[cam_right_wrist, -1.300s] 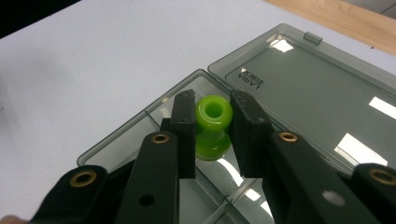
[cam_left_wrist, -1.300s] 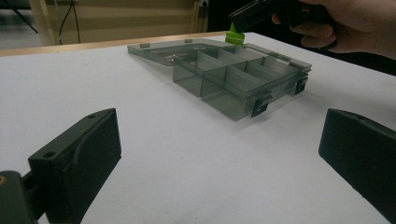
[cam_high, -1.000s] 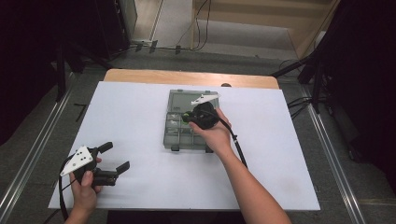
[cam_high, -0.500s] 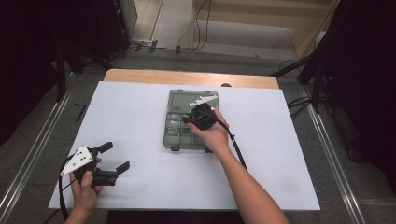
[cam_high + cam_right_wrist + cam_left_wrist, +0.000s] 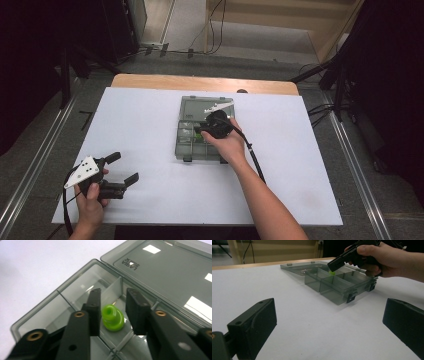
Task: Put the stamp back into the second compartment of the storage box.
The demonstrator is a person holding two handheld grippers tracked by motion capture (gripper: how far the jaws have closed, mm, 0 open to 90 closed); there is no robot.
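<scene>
Smoky clear compartment box (image 5: 192,145) lies mid-bench (image 5: 140,120), lid (image 5: 172,272) flat open. Right hand-held gripper (image 5: 113,312) dips into a compartment; its jaws have just been opening, w/ green ring (image 5: 113,317) loose between them, left pad close, right apart. Left hand-held gripper (image 5: 122,167) wide, empty, near bench corner.

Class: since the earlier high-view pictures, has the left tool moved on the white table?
No. The left tool stays near the white table's front left corner, open.
</scene>
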